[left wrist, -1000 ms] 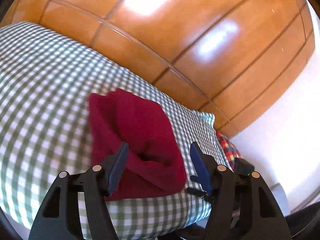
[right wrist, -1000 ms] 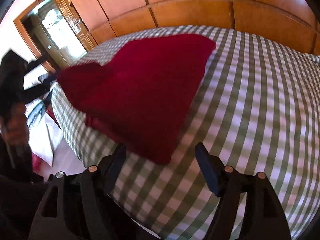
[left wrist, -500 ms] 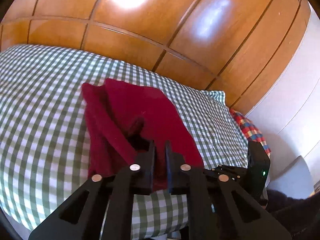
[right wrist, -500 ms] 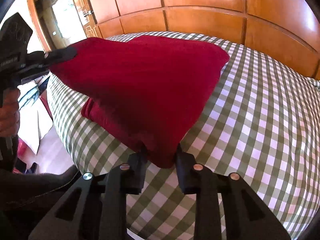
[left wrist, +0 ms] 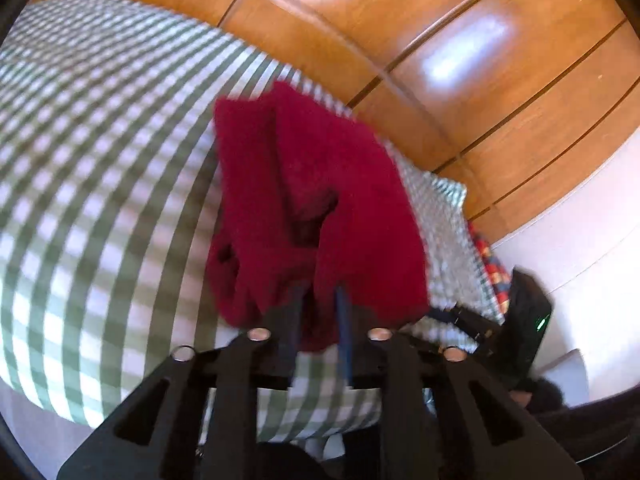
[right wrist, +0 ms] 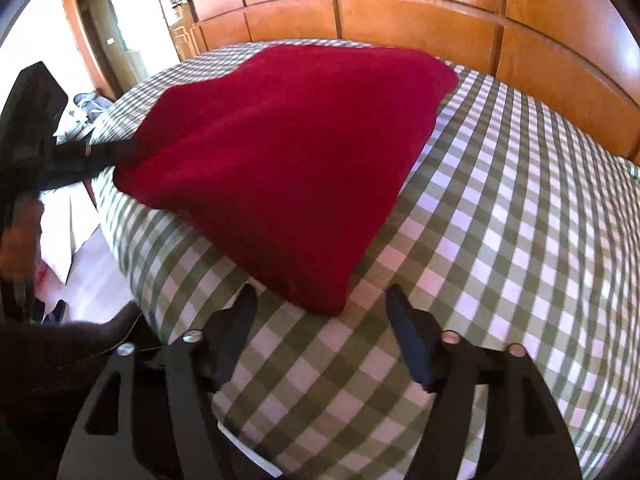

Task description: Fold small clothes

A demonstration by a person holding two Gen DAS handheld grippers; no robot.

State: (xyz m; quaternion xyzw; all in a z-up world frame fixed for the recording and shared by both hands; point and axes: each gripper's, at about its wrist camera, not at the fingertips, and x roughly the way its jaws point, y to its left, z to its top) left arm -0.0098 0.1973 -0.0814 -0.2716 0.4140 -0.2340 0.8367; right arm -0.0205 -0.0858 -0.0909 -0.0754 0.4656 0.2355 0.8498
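- My left tongs [left wrist: 318,320] stand narrow and are opening, with a bunched corner of the dark red, fuzzy knitted garment [left wrist: 316,200] between the blades; through the blur I judge the pads no longer press it, though I cannot be certain.
- My right tongs [right wrist: 320,320] are opening and already wide, with the near corner of the garment [right wrist: 288,152] lying just ahead of the tips, touched by neither blade.
- The garment rests on the green-and-white checked bed cover [right wrist: 500,240], toward the near left edge of the bed, folded into a thick, roughly triangular pad with soft rounded edges.
- Risk: the knit is plush and springy, so as my left tongs let go the top layer may puff up or slide, undoing the fold.
- Risk: loose fibres could snag on a blade as I pull the left tongs back, dragging the corner with them.
- Risk: the pad sits near the bed's edge and the cover looks smooth, so a tug toward me could pull it over.
- Behind the bed, glossy orange-brown wood panels [right wrist: 420,8] reflect bright patches of light.
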